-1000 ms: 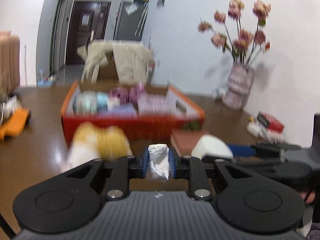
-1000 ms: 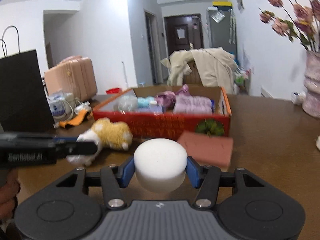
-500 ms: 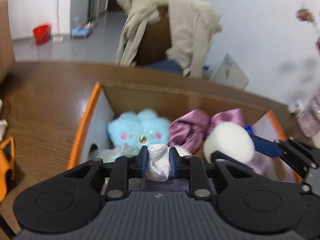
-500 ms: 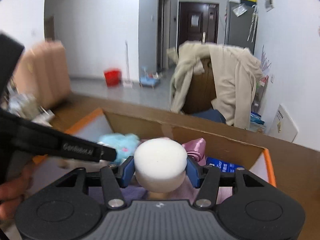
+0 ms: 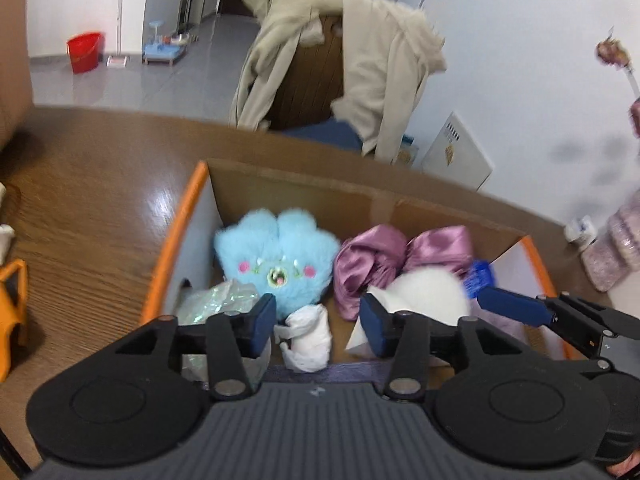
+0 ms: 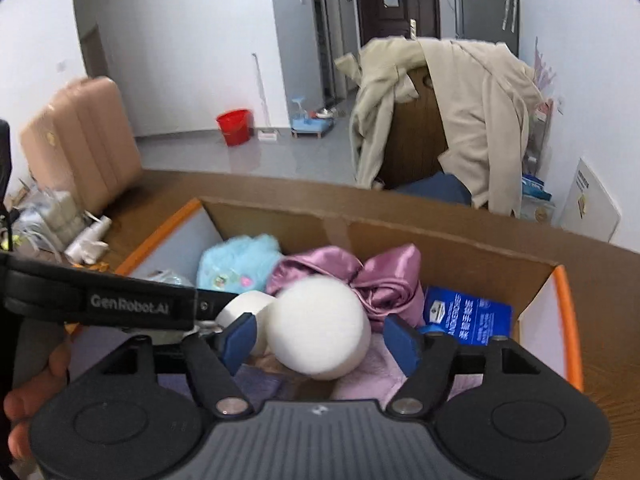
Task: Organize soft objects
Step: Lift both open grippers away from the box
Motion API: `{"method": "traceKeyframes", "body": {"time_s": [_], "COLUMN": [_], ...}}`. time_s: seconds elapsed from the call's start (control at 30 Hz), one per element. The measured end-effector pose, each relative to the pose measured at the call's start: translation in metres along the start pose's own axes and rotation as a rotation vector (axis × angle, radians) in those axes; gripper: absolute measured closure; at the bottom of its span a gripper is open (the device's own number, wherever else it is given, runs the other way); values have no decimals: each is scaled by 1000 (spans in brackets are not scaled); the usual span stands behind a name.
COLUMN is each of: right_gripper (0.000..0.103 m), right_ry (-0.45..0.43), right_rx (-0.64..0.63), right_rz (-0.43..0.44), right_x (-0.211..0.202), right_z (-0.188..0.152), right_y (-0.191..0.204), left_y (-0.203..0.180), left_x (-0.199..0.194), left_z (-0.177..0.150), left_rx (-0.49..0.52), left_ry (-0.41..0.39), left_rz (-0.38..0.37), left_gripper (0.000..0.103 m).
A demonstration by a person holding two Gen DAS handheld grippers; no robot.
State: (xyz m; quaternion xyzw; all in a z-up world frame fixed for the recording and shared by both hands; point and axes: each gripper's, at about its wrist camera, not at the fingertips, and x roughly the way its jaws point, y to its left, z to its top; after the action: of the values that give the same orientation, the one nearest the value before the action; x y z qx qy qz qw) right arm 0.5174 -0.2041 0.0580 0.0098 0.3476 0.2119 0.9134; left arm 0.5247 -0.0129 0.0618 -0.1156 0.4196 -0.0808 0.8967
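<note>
My left tongs (image 5: 318, 322) point steeply down, jaws just spread, pads clear of anything between. My right tongs (image 6: 320, 340) tilt down beside them, jaws also freshly parted and gripping nothing. The right fingers (image 5: 508, 304) reach in from the left view's right; my left hand (image 6: 36, 396) shows at the right view's left edge.

"GenRobot.AI" — white lettering on the left tool's (image 6: 224, 322) black arm

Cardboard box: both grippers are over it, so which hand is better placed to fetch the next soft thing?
Left, marginally. The left gripper has just been opening; its white cloth sits clear of the pads. The right gripper still has the foam puck between its opening jaws.
</note>
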Motion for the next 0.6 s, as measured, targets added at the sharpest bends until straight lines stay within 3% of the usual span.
{"method": "traceKeyframes", "body": {"time_s": [0.13,0.23,0.37,0.5,0.6], "right_gripper": [33,33,30,18,17], "right_ry": [-81,-144,-215,-280,-306], "right_rx": [-31,-54,-76,-103,-116], "right_rz": [-26,-59,-89,-92,-61], "right_x": [-54,-96,-149,-201,-229], "right_z": [10,13,8,-22,-63], "right_y": [7,13,22,31,40], "left_y": [-12,-18,-23,-19,-9], "left_x": [-59,-101,-143,-186,-210], "left_z": [5,3,-9,-47,-89], "left_rx": [48,85,115,158,179], "left_ry": [-100,-174,-221,-294,-335], "left_rz": [-32,-24,-7,2,-7], "left_gripper": [47,34,32,23,22]}}
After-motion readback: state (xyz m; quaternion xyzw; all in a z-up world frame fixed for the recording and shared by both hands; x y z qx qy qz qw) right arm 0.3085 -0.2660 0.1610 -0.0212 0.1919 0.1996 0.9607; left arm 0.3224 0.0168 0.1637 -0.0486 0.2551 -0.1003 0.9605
